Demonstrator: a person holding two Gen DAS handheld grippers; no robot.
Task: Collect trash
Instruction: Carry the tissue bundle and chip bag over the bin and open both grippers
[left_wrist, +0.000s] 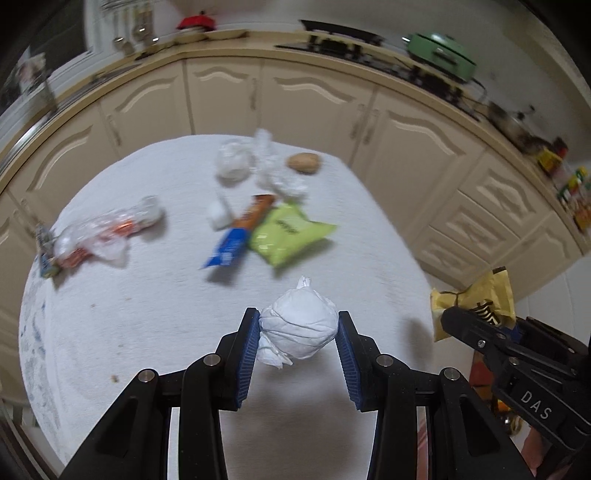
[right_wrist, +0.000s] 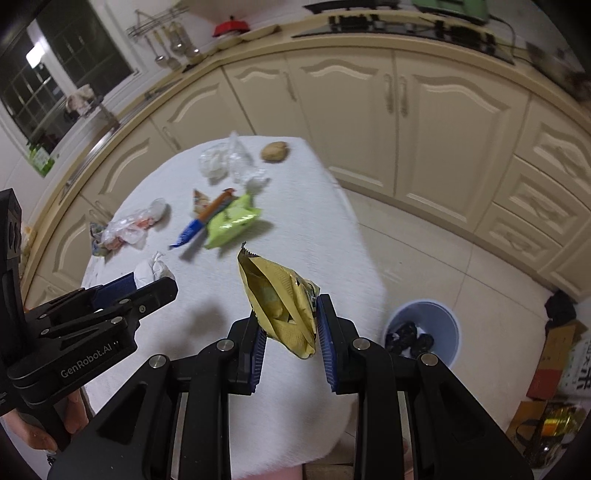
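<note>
Cream cabinets (right_wrist: 406, 110) curve round a pale tiled floor (right_wrist: 461, 266); dark window (right_wrist: 66, 66).

The right gripper (right_wrist: 290, 332) pinches a crumpled yellow wrapper (right_wrist: 282, 302) above the white-covered table (right_wrist: 303, 398). To its left, the left gripper (right_wrist: 146, 282) clamps a white paper wad (right_wrist: 152, 270). Farther back lie more scraps — a green packet (right_wrist: 231, 221), clear plastic (right_wrist: 229, 162). A blue bin (right_wrist: 424, 328) stands on the floor.
</note>
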